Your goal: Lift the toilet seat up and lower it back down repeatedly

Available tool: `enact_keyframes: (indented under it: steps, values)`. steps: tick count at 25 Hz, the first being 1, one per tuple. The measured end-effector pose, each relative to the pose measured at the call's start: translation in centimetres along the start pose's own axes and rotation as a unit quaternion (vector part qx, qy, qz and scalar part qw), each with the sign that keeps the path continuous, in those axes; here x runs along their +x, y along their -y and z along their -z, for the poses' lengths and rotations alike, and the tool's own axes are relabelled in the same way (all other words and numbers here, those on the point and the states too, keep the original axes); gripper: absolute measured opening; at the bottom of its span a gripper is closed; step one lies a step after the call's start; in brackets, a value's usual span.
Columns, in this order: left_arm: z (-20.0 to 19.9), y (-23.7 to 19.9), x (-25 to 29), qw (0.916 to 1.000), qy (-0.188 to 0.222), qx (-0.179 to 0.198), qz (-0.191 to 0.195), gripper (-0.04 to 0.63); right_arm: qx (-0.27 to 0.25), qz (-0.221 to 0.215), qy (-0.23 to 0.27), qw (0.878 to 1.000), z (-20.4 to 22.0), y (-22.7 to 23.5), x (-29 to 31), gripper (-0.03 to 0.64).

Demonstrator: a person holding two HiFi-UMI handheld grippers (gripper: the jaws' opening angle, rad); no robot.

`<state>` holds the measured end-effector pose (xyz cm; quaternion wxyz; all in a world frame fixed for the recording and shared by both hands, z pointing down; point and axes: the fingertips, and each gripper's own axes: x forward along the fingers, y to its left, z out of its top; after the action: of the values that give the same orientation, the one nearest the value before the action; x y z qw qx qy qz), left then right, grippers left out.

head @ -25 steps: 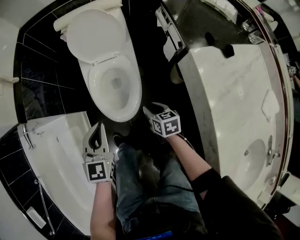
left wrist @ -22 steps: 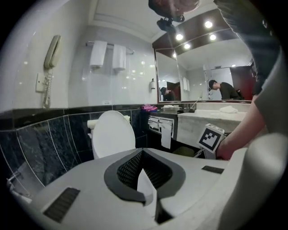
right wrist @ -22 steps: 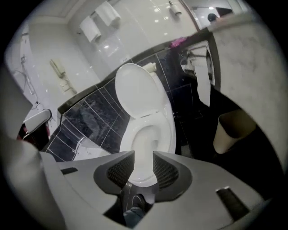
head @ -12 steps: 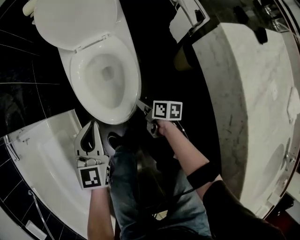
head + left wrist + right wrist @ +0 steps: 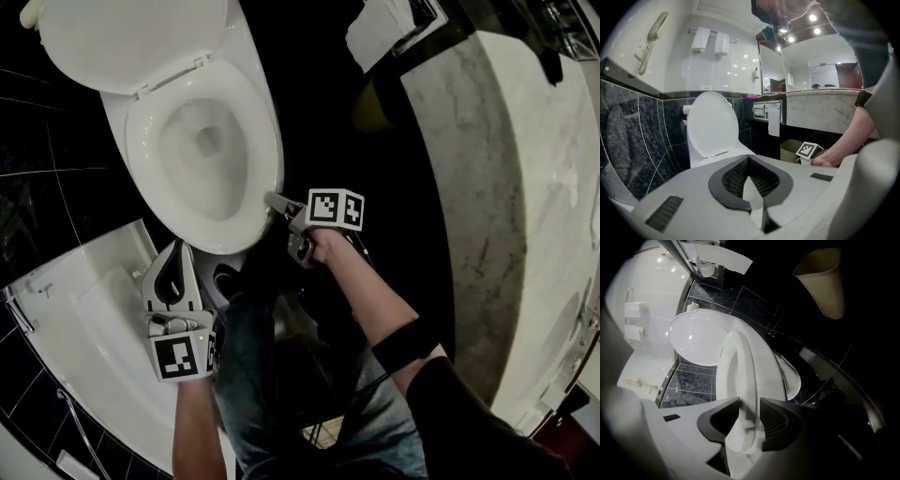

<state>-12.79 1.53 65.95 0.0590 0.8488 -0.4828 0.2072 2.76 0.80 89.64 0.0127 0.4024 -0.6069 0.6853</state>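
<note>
The seat (image 5: pixel 270 150) lies flat on the bowl (image 5: pixel 208 183), while the lid (image 5: pixel 131 42) stands up against the wall behind it. In the head view the seat's long axis runs from the hinge under the lid down to its front edge, nearest the person.

The right tongs (image 5: pixel 274 200) are at that front edge, towards its right side, turned sideways. In the right gripper view they (image 5: pixel 750 420) stand apart with the seat's rim (image 5: pixel 740 380) filling the gap between them. The pads sit close on both faces, but no firm clamp shows, so I judge the hold not yet made. The seat stretches straight away from these tongs toward the hinge, so the lift should swing the front edge up and back about that far end.

The left tongs (image 5: pixel 178 246) are closed on nothing, tips together. They hang off the bowl's front left, by the tub (image 5: pixel 84 309), farther from the seat than the right. The left gripper view shows them (image 5: pixel 748 159) pointing at the lid.
</note>
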Motion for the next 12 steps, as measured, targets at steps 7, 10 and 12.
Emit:
enact_keyframes:
  steps: [7, 10, 12]
  values:
    - [1.2, -0.6, 0.3, 1.0, -0.009, 0.003, -0.002, -0.015, 0.025, -0.002, 0.002, 1.0, -0.1, -0.2, 0.2, 0.152]
    - [1.7, -0.5, 0.4, 0.9999, -0.016, -0.005, -0.001, -0.015, 0.018, -0.003, -0.002, 1.0, -0.1, -0.4, 0.2, 0.135]
    - [1.9, -0.5, 0.4, 0.9998, -0.019, -0.009, -0.001, -0.015, 0.015, 0.0, -0.004, 1.0, -0.1, -0.4, 0.3, 0.126]
